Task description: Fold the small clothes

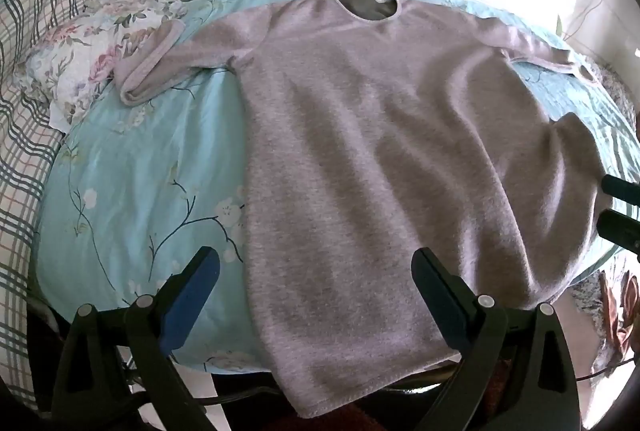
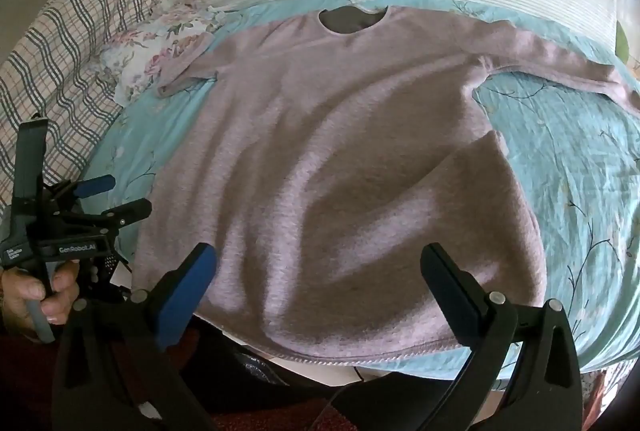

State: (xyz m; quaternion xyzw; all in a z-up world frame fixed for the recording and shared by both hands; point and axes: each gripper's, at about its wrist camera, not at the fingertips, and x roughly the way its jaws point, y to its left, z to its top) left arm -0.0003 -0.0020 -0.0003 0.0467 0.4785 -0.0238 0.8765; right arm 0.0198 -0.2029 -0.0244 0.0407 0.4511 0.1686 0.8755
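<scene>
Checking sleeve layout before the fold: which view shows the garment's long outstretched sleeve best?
Right wrist view: the outstretched sleeve runs in full to its cuff across the blue floral cover. Left wrist view squeezes it against the picture's right edge, partly washed out.

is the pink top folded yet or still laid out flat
Mostly spread out, not folded. The pink top lies open on the floral sheet, neckline away from the grippers, both sleeves out sideways; only the left sleeve's cuff is doubled over.

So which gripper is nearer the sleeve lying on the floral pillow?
Left. The left gripper hovers open over the hem on the sleeve side of the pink top; the right gripper, also open, hangs over the opposite side.
</scene>
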